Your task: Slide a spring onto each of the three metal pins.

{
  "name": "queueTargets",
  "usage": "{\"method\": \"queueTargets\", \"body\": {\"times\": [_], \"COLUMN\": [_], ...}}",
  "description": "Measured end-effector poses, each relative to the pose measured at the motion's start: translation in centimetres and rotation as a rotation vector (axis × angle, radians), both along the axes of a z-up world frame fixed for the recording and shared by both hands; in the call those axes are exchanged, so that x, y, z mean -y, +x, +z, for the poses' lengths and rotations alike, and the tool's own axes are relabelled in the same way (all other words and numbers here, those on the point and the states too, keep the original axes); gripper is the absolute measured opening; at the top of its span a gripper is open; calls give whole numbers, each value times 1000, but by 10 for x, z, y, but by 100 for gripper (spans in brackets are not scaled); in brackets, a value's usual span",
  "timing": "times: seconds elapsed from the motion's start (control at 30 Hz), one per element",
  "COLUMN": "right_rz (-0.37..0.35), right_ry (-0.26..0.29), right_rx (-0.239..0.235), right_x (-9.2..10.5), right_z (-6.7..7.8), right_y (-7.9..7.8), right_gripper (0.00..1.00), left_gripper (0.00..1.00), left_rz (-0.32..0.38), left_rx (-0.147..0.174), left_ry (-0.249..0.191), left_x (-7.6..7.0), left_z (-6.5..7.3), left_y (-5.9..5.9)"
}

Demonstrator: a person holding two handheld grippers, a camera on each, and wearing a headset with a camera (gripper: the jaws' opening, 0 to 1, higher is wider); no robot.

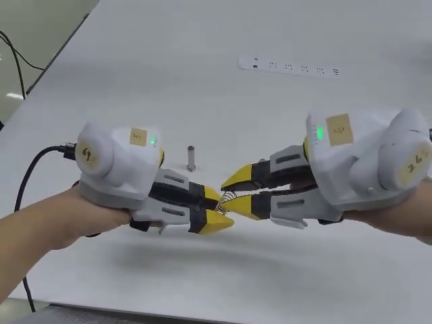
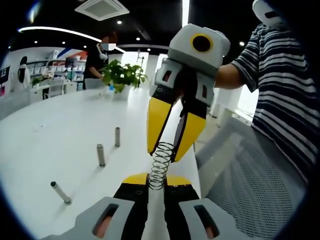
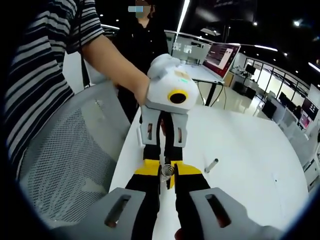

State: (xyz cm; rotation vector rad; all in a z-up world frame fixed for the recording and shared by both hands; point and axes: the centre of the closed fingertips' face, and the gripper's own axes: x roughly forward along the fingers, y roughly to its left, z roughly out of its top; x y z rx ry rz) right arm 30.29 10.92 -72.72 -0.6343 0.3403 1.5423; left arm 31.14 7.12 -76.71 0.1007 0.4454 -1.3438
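We are seeing both grippers meeting tip to tip low over the white table (image 1: 202, 94), near its front edge. The left gripper (image 1: 217, 214) is coming in from the left with its jaws pressed together on one end of a spring (image 1: 228, 200). The spring is sticking out toward the right gripper (image 1: 236, 194), which is coming in from the right. The right gripper's yellow jaws are standing apart in a V, straddling the spring's other end. We cannot tell if they are pressing on it. In the left gripper view the spring is rising from between that gripper's closed tips up into the gap of the opposing jaws. In the right gripper view we are looking down the coil end-on, between the yellow tips. So the spring is off the table, in the air, and on none of the pins. One metal pin (image 1: 191, 158) is standing upright on the table just beyond the left gripper's jaws. The left gripper view is showing three pins apart from each other left of the spring: a far pin (image 2: 117, 136), a middle pin (image 2: 101, 155) and a near pin (image 2: 60, 192). The near one is looking slanted, and we cannot tell if it is really leaning. A power strip (image 1: 289, 67) is lying far back on the right, well apart from everything.
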Motion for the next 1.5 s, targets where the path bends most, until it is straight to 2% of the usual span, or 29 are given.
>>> {"method": "queueTargets", "body": {"times": [0.2,0.53,0.8,1.13,1.5], "right_rz": [-9,-12,5,-7,-18], "right_ry": [23,44,29,34,35], "right_rx": [27,57,79,102,112], "right_x": [-7,-5,-5,-5,-4], "right_z": [2,5,6,12,12], "right_y": [0,2,3,10,13], "right_gripper": [8,7,7,7,7], "left_gripper": [3,3,4,5,10], "left_rz": [-3,18,29,72,98], "left_rx": [7,8,10,15,18], "left_ry": [-7,-21,-23,-43,-33], "left_x": [3,-1,2,0,-2], "left_z": [2,5,6,14,13], "left_y": [1,2,4,13,15]}}
